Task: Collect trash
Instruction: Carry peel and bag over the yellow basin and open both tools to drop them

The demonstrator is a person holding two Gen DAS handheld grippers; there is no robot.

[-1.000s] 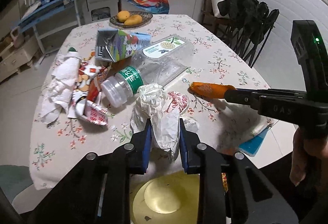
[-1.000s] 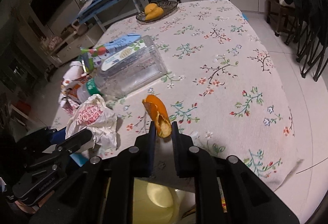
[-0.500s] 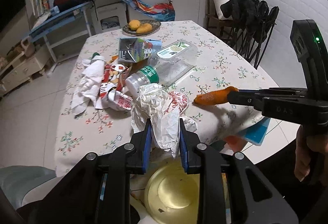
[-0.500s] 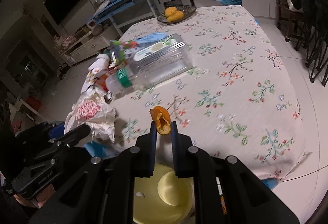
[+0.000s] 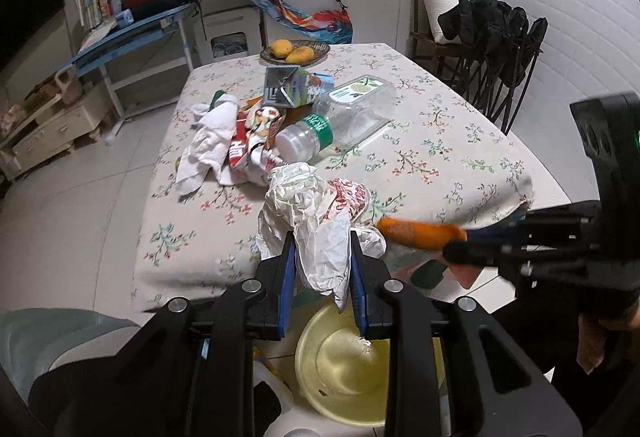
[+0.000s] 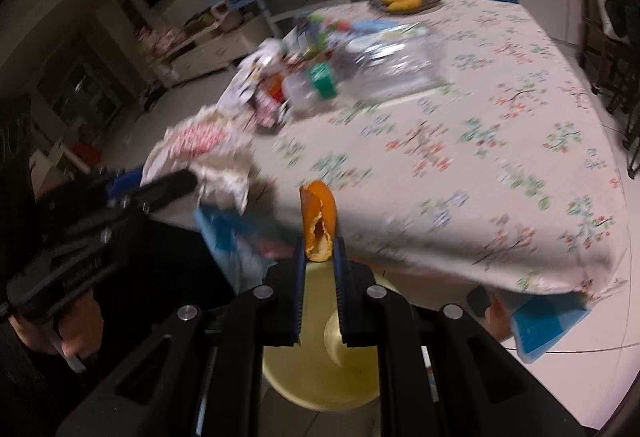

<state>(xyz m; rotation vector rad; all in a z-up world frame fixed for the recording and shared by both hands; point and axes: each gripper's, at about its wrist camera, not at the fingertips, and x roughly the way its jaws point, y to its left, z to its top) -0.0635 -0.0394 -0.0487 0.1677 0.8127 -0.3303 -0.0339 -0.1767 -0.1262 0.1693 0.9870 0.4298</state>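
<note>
My left gripper (image 5: 322, 257) is shut on a crumpled white plastic bag (image 5: 316, 213) with red print, held off the table's near edge above a yellow bin (image 5: 344, 365) on the floor. My right gripper (image 6: 319, 257) is shut on an orange peel (image 6: 318, 221), also above the yellow bin (image 6: 320, 369). The peel (image 5: 420, 233) and the right gripper show at the right of the left wrist view. The bag and left gripper (image 6: 168, 185) show at the left of the right wrist view. More trash lies on the table: a clear plastic bottle (image 5: 340, 121), a drink carton (image 5: 292, 87), a red snack wrapper (image 5: 248, 149) and white tissue (image 5: 208, 141).
The table (image 5: 440, 157) has a floral cloth. A basket with yellow fruit (image 5: 294, 51) stands at its far end. A chair with dark clothes (image 5: 492, 49) stands at the right. A blue item (image 6: 548, 325) lies on the floor under the table edge.
Both grippers have pulled back from the table and moved down over the yellow bin, still holding the bag and the peel. The right wrist view is blurred by motion.
</note>
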